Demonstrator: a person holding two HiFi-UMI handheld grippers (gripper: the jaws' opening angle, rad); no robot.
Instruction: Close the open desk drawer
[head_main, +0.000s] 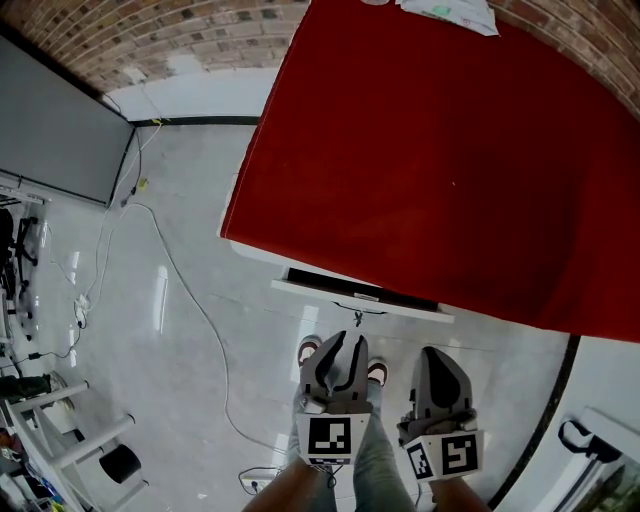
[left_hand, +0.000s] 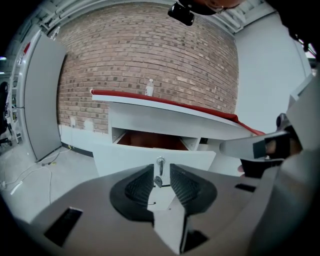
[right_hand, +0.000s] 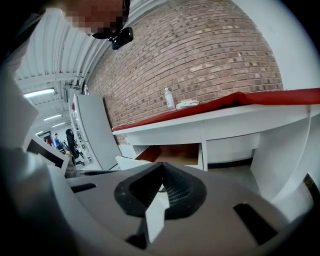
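The left tongs (left_hand: 161, 174) are standing slightly apart and are gripping nothing; the drawer's key (left_hand: 160, 166) is showing in the gap, apparently some way beyond the pads. The right tongs (right_hand: 161, 169) are resting with tips together, empty. Both are hovering in front of the drawer (left_hand: 150, 159), short of its white front. The drawer is projecting open from under the bench (head_main: 430, 150) edge, its brown interior showing. The task is judged not yet begun: contact with the front and a full push inward are outstanding. No brand or legible writing is appearing; the paper (head_main: 450, 12) on the red cover is too small to read.
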